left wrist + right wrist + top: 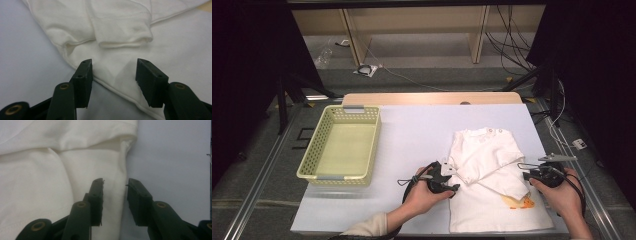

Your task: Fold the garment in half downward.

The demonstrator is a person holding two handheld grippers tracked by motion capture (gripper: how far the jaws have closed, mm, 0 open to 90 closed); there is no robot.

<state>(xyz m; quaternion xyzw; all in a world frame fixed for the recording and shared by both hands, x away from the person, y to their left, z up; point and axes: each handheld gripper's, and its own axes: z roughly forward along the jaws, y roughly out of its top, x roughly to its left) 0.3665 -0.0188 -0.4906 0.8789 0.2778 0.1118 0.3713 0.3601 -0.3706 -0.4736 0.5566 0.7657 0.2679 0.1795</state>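
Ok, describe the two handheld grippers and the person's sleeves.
Both grippers are black. The left gripper trails a looped black cable; the right gripper carries a grey three-cornered plate on top. Up close, the flat black fingers have small screw holes, with brass-coloured pivot pins on the linkages behind them. A cream sleeve covers the left forearm.

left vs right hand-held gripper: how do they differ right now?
The left hand-held gripper has wider-set jaws than the right hand-held gripper. The left sits at the white shirt's left side edge, below the folded sleeve cuff; the right straddles the shirt's right side edge. Both are open, with fabric between the jaws but ungripped.
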